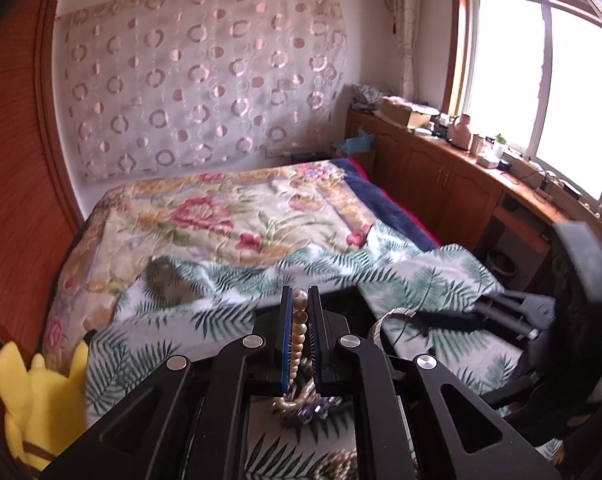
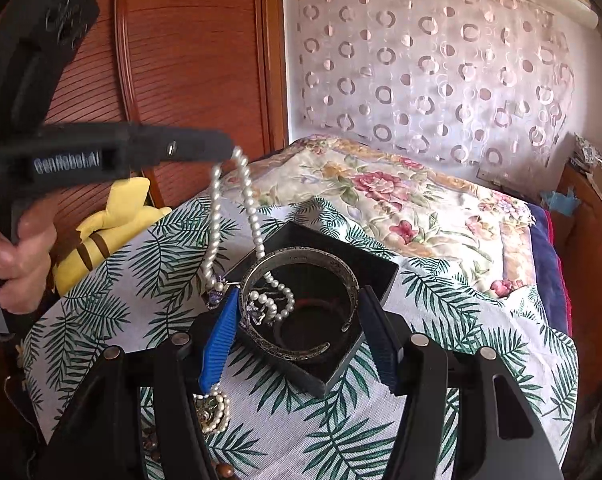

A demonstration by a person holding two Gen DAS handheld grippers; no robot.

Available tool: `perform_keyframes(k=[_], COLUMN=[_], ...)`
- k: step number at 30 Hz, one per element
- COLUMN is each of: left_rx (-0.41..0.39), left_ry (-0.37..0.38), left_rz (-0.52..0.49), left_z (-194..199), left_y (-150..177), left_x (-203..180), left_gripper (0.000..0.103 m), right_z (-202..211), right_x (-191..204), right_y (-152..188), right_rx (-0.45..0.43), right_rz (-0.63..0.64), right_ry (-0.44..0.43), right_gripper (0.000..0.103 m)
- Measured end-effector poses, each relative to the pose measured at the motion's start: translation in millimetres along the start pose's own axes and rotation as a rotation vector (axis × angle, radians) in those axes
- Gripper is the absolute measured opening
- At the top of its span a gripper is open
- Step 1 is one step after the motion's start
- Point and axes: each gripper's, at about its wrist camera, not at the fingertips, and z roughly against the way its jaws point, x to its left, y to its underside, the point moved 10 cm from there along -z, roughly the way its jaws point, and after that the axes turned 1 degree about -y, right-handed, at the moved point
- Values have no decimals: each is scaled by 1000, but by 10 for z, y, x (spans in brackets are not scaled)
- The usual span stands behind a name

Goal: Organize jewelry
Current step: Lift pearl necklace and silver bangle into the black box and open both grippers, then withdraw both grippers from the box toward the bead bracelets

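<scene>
A bed (image 1: pixel 229 216) fills most of both views, spread with a floral quilt (image 2: pixel 401 200) and, nearer the cameras, a white cloth printed with green palm fronds (image 2: pixel 441 360). A red-brown wooden wardrobe (image 2: pixel 189 60) stands at one side of the bed, and a sheer curtain with pink rings (image 1: pixel 197 80) hangs on the wall behind it. A yellow plush toy (image 2: pixel 113 224) lies at the edge of the frond cloth, beside the wardrobe.

On the frond cloth sits an open black box (image 2: pixel 333 352), set cornerwise to the right wrist camera. The right gripper (image 2: pixel 301 336) stands half spread with its blue pads on either side of a silver cuff bangle (image 2: pixel 297 304), which it holds up over the box — the left pad touches the bangle's rim, while contact on the right side cannot be made out.

The left gripper (image 1: pixel 299 336), gripped by a hand (image 2: pixel 17 256), is clenched on a pearl necklace (image 2: pixel 249 200). The strand runs up between its two pads in the left wrist view; in the right wrist view it hangs in two lines from the fingertips, and its lower end lies coiled inside the ring of the bangle, over the box.

A second heap of pearls (image 2: pixel 217 408) rests on the cloth under the right gripper's left finger, with brown wooden beads (image 2: pixel 225 470) just below it.
</scene>
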Motion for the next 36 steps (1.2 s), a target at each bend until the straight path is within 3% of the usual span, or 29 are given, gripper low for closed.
perform_keyframes(k=[4,9,11,13,17,19,27,36], left_rx=[-7,40,59,66,75,75,50,39], left_ry=[7,-10,-14,-8,-18,-22,-39,-33], left_rz=[-25,-20,-6,11,30,38,39,51], left_z=[-54,-296,-380,-409,-412,-389,-151,169], left_y=[-151,-22,94,169,352,406,723,1115], left_x=[-87,-33,26,75,193,225,246,143], left_gripper=[7,7,15,35,38,47,66,73], right_z=[-60,-239,-311,-347,-348,-300,23,415], right_x=[-62,-87,-75,-70,-84,-97,-111,92], right_y=[-32,7,18,17,8,13,129,546], right_rx=[3,26,33,28,19,11,-16,-21], right_rz=[-6,-5,-1,-7,-21,-27,-39,-51], right_ry=[-6,-15,-20,-29,-34,-33,-4,-18], right_gripper=[62,63,63,69,71,71,71,69])
